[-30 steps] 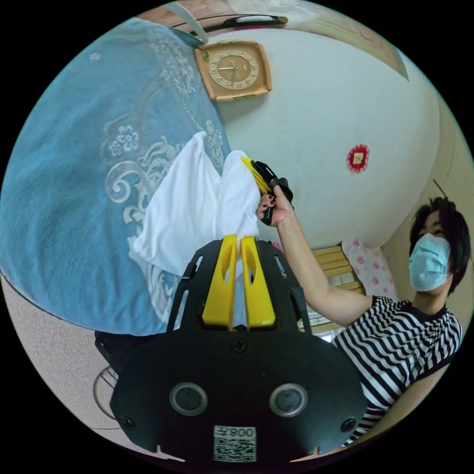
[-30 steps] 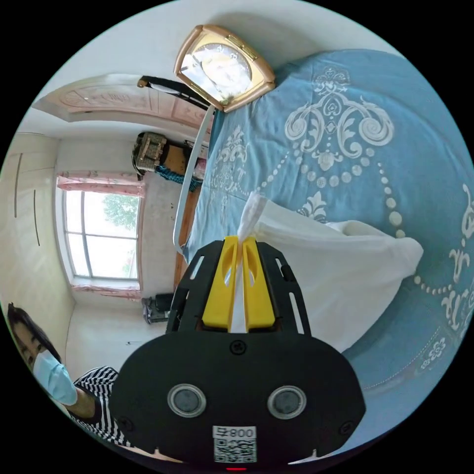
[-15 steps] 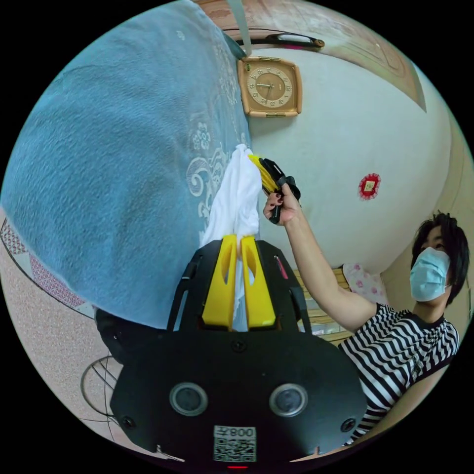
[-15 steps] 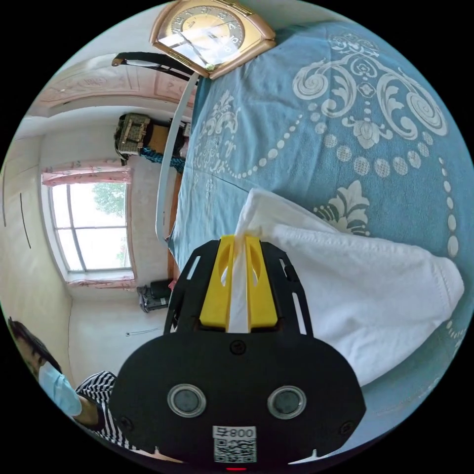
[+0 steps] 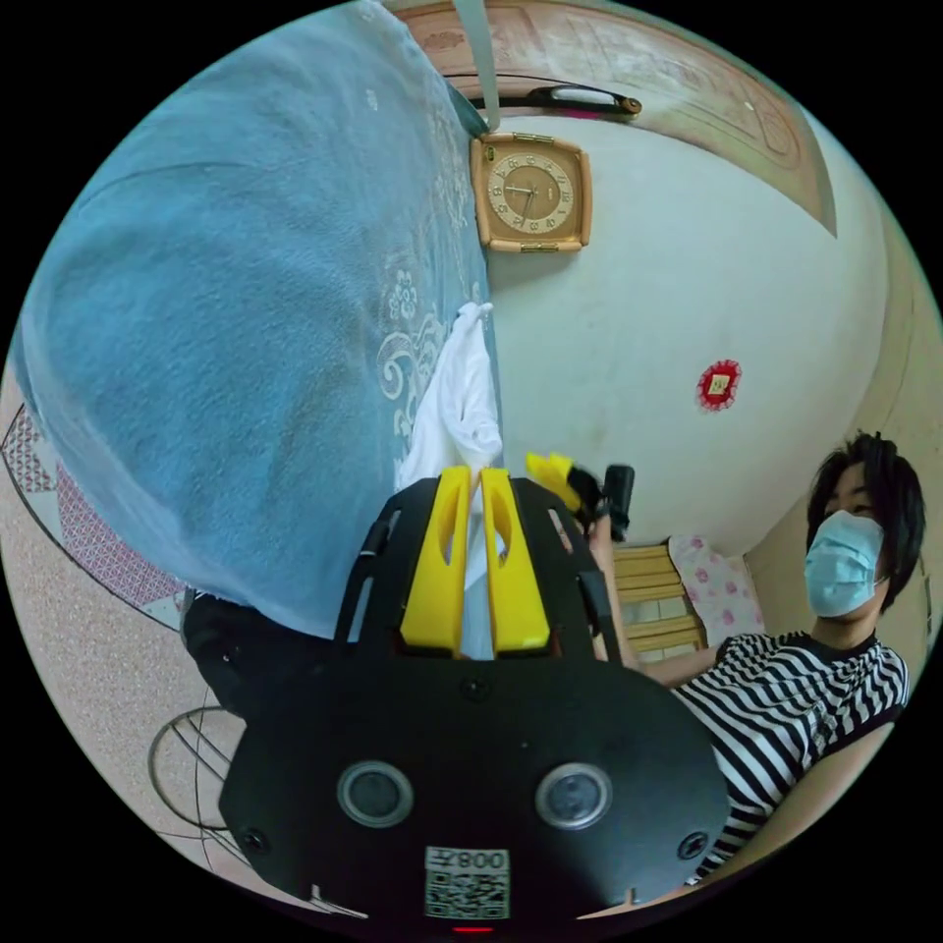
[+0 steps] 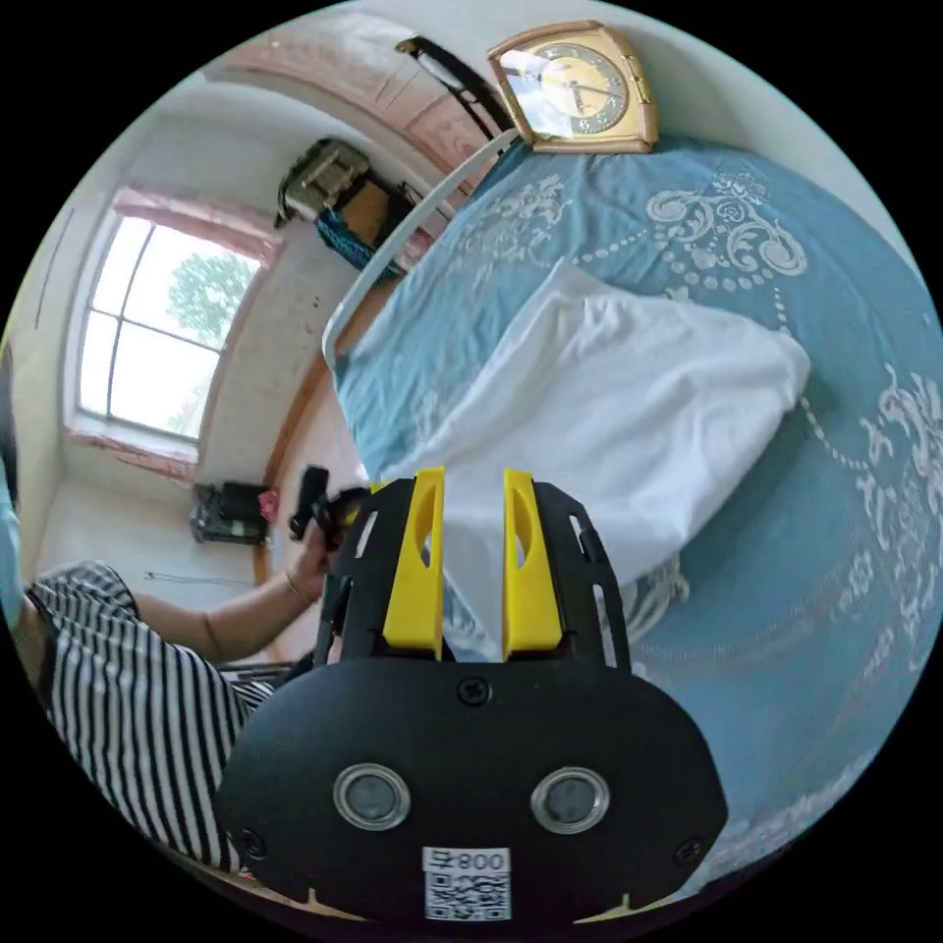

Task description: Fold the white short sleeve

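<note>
White short sleeve [image 6: 609, 413] lying folded on blue bedspread [image 6: 835, 550], below the wall clock [image 6: 580, 88]; one edge pinched between narrowed jaws of left gripper [image 5: 473, 481]; right gripper [image 6: 471, 481] wide, empty, just off the garment's near edge.

Right gripper lets go of the white shirt; left gripper unchanged in its grip.

In the right gripper view the right gripper [image 6: 472, 565] now stands with jaws apart, where half a second ago they pinched a ridge of the white shirt [image 6: 629, 413]; the cloth now lies spread flatter on the blue bedspread [image 6: 835, 550], up toward 1 o'clock of the jaws; in the left gripper view that gripper [image 5: 560, 473] has dropped away from the shirt's top edge [image 5: 460, 393] to sit off at 3 o'clock beside the left gripper's black body.
</note>
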The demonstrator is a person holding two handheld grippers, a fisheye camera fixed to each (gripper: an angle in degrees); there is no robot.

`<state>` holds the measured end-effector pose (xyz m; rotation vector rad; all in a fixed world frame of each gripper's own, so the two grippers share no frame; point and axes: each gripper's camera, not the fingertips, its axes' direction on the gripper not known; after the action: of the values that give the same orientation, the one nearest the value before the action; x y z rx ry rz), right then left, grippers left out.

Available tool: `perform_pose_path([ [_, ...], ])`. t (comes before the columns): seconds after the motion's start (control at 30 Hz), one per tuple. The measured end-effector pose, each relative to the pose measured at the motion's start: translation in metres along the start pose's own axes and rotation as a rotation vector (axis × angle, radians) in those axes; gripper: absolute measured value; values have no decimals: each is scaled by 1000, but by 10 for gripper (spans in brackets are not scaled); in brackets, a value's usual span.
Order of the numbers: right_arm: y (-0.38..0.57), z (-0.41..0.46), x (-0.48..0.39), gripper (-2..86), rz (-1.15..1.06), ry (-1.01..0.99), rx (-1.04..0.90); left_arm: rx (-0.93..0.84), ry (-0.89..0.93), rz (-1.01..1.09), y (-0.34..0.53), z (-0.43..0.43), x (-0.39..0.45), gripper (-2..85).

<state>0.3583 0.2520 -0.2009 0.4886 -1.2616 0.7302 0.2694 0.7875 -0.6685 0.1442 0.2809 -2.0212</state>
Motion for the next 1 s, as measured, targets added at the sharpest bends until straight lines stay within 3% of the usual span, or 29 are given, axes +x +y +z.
perform_pose_path([
  [0.13,62,27,-81,96,-35,250,-51,16,-36,33,18,-14,26,9],
  [0.43,84,105,-189,87,-201,670,-144,-107,-151,261,29,29,104,2],
  [0.67,99,128,-222,24,-192,799,-190,-220,-336,299,36,77,105,1],
  [0.83,128,103,-257,11,-214,902,-105,-239,-422,288,49,84,101,1],
  [1.0,149,100,-262,9,-247,888,-123,-270,-471,305,60,91,99,2],
])
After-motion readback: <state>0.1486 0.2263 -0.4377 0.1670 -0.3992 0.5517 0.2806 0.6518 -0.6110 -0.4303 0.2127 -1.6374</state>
